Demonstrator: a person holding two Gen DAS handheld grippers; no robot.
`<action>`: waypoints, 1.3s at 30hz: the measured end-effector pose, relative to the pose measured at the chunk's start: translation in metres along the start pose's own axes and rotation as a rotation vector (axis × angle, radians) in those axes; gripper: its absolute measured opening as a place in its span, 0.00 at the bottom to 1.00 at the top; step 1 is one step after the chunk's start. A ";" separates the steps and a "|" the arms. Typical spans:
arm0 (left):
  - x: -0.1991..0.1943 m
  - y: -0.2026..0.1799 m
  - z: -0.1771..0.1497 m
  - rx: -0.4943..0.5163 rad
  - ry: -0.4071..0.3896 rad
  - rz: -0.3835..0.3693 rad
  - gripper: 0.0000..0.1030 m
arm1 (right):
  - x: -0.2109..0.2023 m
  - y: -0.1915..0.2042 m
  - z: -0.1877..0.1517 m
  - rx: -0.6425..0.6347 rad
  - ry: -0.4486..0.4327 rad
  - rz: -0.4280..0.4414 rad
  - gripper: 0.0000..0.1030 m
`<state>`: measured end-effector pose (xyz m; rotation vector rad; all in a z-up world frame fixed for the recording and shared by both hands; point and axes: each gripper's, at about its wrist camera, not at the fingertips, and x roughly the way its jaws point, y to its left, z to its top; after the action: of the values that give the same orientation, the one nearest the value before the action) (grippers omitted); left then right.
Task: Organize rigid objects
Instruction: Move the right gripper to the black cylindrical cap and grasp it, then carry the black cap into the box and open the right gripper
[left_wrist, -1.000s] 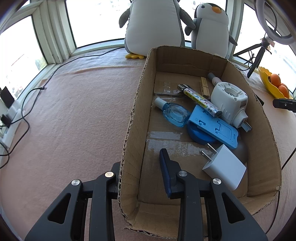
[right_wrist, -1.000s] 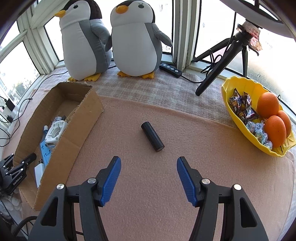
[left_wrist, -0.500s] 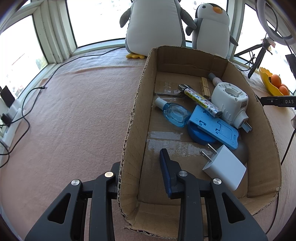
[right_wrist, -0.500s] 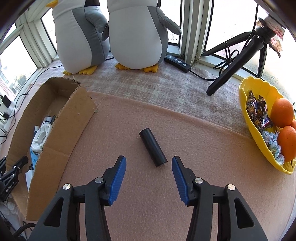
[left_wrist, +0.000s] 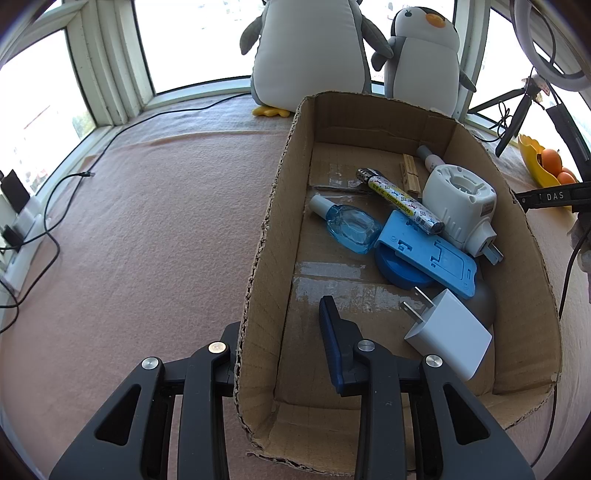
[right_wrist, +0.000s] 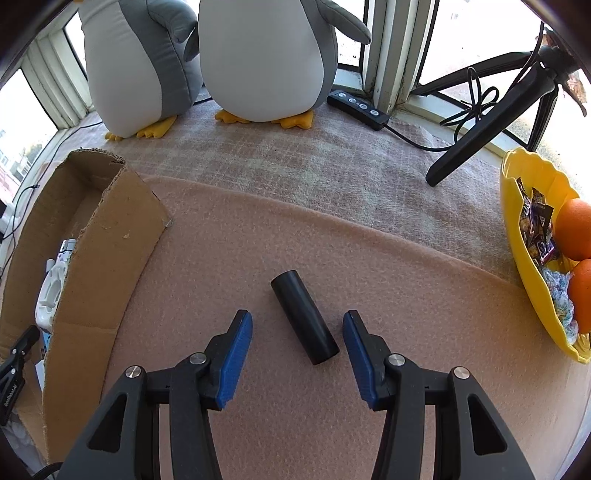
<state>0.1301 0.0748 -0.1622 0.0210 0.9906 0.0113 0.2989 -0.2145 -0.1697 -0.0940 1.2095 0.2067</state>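
Observation:
A black cylinder (right_wrist: 304, 321) lies on the pink cloth, pointing slantwise away from me. My right gripper (right_wrist: 297, 314) is open and low over it. One blue pad stands on each side of the cylinder's near end, and neither touches it. My left gripper (left_wrist: 279, 314) straddles the left wall of the cardboard box (left_wrist: 266, 258) and is shut on that wall. Its outer finger is hidden behind the cardboard. Inside the box lie a white plug charger (left_wrist: 448, 334), a blue bottle (left_wrist: 352, 225), a blue stand (left_wrist: 432, 254), a white round adapter (left_wrist: 458, 201) and a patterned lighter (left_wrist: 400, 201).
Two plush penguins (right_wrist: 266, 59) sit at the window behind the box (right_wrist: 107, 236). A yellow bowl (right_wrist: 517, 236) with oranges and sweets stands at the right. A black tripod (right_wrist: 480, 133) and a switch bar (right_wrist: 356, 105) are at the back. Cables (left_wrist: 51, 221) run along the left.
My right gripper has come forward and down onto the black cylinder, and its jaws have narrowed around it. The left gripper and the box have not moved.

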 end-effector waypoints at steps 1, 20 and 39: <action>0.000 0.000 0.000 0.000 0.000 0.000 0.30 | 0.000 -0.001 0.001 0.009 0.001 -0.003 0.44; 0.000 0.000 0.000 -0.001 0.000 0.000 0.30 | -0.011 -0.011 -0.015 0.129 0.015 0.024 0.15; 0.001 0.003 0.000 0.000 -0.010 -0.014 0.30 | -0.062 0.014 -0.067 0.202 -0.078 0.067 0.14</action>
<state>0.1304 0.0776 -0.1627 0.0137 0.9807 -0.0016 0.2135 -0.2199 -0.1344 0.1302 1.1502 0.1445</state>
